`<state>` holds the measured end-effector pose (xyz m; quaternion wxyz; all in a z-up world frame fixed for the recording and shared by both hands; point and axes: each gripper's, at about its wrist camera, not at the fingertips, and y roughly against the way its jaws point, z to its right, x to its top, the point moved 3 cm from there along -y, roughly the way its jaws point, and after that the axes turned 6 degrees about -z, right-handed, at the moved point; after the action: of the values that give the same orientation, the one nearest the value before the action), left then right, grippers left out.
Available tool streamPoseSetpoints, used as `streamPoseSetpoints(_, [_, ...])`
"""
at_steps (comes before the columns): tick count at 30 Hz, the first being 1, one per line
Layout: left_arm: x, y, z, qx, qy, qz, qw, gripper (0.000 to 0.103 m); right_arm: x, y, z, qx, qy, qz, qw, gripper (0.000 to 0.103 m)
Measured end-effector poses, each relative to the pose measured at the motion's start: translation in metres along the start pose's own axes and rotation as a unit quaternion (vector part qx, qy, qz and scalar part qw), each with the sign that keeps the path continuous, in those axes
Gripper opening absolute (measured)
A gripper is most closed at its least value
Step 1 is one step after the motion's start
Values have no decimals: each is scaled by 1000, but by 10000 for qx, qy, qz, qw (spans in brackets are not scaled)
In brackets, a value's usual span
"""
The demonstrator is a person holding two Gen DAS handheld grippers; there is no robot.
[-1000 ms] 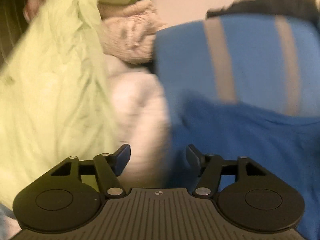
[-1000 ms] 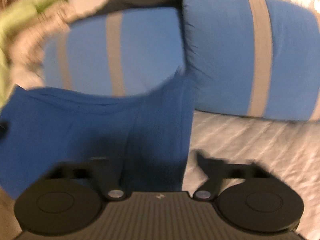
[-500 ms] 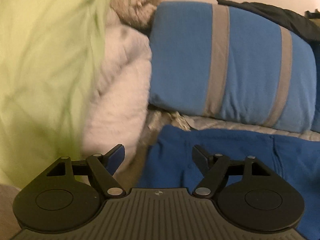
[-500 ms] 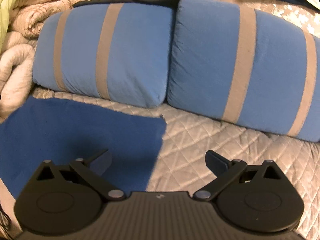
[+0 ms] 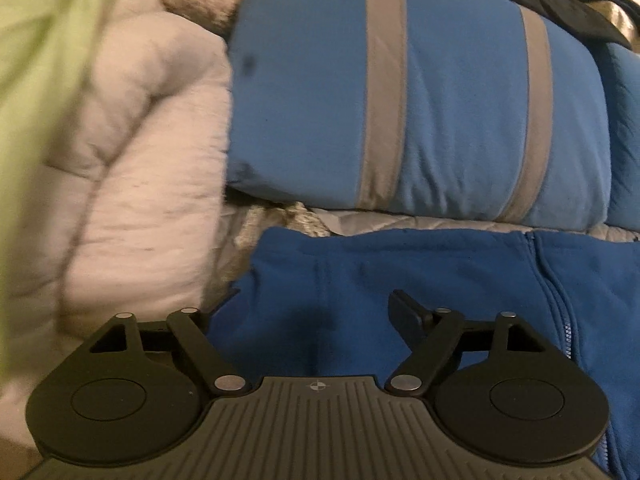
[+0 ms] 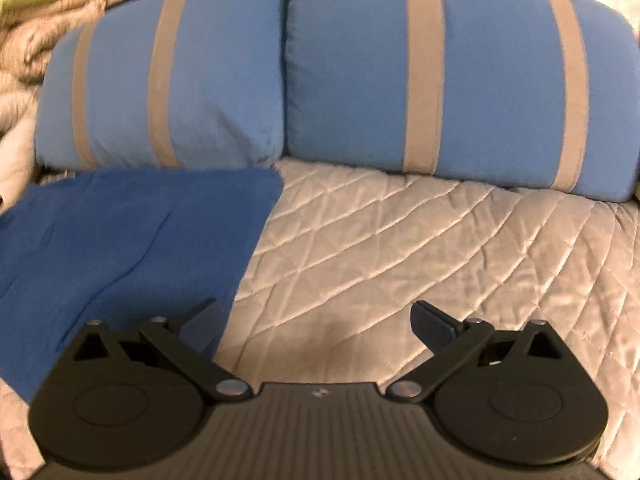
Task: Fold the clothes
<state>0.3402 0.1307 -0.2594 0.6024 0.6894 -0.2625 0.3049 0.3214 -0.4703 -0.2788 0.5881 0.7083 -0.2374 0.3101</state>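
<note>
A royal-blue zip-front garment (image 5: pixel 400 280) lies flat on the bed, its zipper (image 5: pixel 552 292) running down the right of the left wrist view. My left gripper (image 5: pixel 308 312) hovers open over the garment's left part, with nothing between its fingers. In the right wrist view the same garment (image 6: pixel 120 232) covers the left side of the quilt. My right gripper (image 6: pixel 316 314) stands wide open at the garment's right edge, its left finger over the blue cloth and its right finger over bare quilt. Neither gripper holds anything.
Two blue pillows with grey stripes (image 6: pixel 168 80) (image 6: pixel 460 72) lean at the head of the bed behind the garment. A pale quilted bedspread (image 6: pixel 400 248) stretches right. Folded white and beige blankets (image 5: pixel 132 160) and a light green cloth (image 5: pixel 32 80) are piled left.
The blue garment, hanging in the air a second ago, now lies spread on the bed. The right gripper's fingers have spread wider. Both views have steadied and lowered toward the quilt.
</note>
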Motion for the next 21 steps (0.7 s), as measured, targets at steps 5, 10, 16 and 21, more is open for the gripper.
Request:
streamPoseSetpoints(5, [-7, -39, -1, -418, 54, -545, 9976, 95, -1, 1, 13, 80, -419, 189, 9989, 103])
streamPoseSetpoints(10, [-10, -55, 3, -462, -108, -831, 9954, 103, -2, -4, 19, 198, -639, 81, 9977, 103])
streamPoseSetpoints(16, [-14, -73, 8, -489, -284, -1104, 9923, 103, -3, -9, 19, 272, -754, -9, 9968, 103])
streamPoseSetpoints(21, [-16, -64, 16, -145, -353, -903, 9952, 103, -3, -8, 21, 210, -698, 43, 9973, 103])
